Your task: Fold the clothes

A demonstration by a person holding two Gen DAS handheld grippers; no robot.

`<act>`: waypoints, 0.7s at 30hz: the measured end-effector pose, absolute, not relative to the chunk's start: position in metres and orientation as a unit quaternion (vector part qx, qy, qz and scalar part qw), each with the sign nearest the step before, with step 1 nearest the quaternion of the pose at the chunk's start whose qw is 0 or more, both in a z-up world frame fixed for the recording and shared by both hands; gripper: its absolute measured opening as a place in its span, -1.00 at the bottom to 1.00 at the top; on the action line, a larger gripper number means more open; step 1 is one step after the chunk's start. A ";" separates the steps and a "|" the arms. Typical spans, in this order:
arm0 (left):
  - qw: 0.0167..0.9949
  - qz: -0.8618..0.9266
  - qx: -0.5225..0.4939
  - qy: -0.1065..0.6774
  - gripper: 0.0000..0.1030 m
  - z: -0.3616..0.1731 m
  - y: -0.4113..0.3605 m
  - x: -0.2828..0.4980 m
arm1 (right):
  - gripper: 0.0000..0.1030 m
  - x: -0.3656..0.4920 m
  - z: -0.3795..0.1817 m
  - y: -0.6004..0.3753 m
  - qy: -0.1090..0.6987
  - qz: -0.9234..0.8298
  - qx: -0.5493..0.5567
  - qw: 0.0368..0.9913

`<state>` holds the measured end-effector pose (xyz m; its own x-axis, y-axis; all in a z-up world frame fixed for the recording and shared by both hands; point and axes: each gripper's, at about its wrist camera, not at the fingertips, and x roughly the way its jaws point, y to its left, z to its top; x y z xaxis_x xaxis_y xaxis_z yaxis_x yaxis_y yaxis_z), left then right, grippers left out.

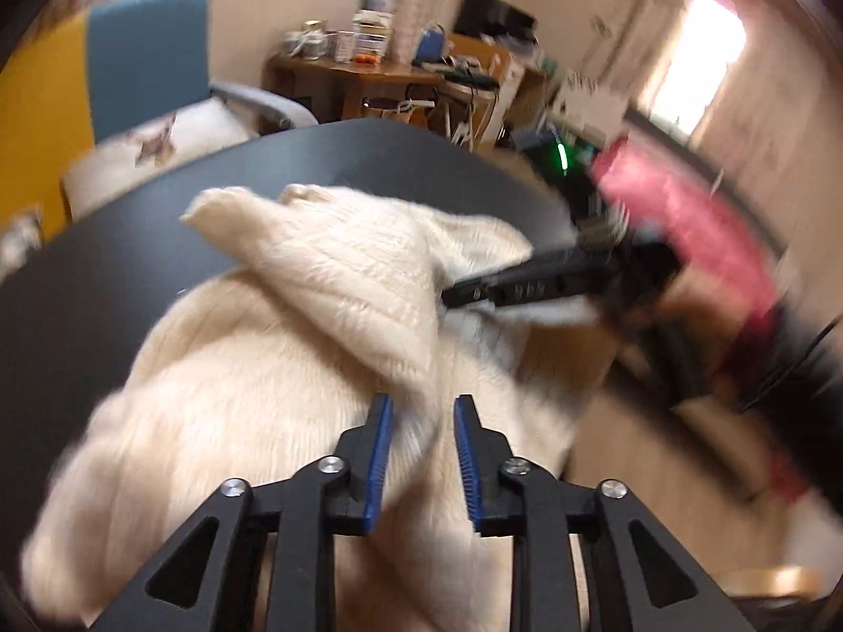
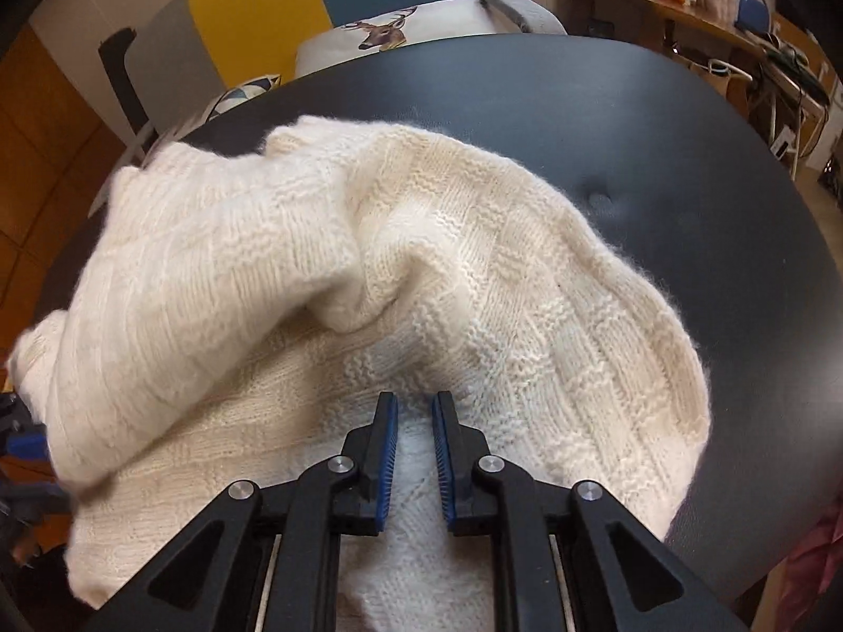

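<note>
A cream knitted sweater [image 2: 474, 284] lies rumpled on a dark round table [image 2: 685, 158]. One sleeve [image 2: 211, 274] is folded over its body. In the left wrist view the sweater [image 1: 263, 400] fills the foreground with the sleeve [image 1: 337, 274] lying across it. My left gripper [image 1: 421, 405] is open just above the knit, with the sleeve fabric between its blue pads. My right gripper [image 2: 415, 401] is slightly open and rests on the sweater near its front edge. It also shows in the left wrist view [image 1: 458, 295], with its fingers pointing into the fabric.
An armchair with a deer cushion [image 2: 384, 31] stands behind the table. Yellow and blue panels [image 2: 263, 5] are at the back left. A cluttered wooden desk [image 1: 369, 79] stands farther back. A pink sleeve of the person [image 1: 695, 231] is at the right.
</note>
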<state>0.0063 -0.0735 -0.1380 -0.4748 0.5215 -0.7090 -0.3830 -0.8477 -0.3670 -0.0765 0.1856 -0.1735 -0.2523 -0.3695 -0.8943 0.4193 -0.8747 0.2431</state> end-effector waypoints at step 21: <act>0.156 0.851 -0.491 -0.100 0.25 -0.171 -0.168 -0.063 | -0.29 -0.116 -0.063 0.102 0.032 -0.785 0.521 0.332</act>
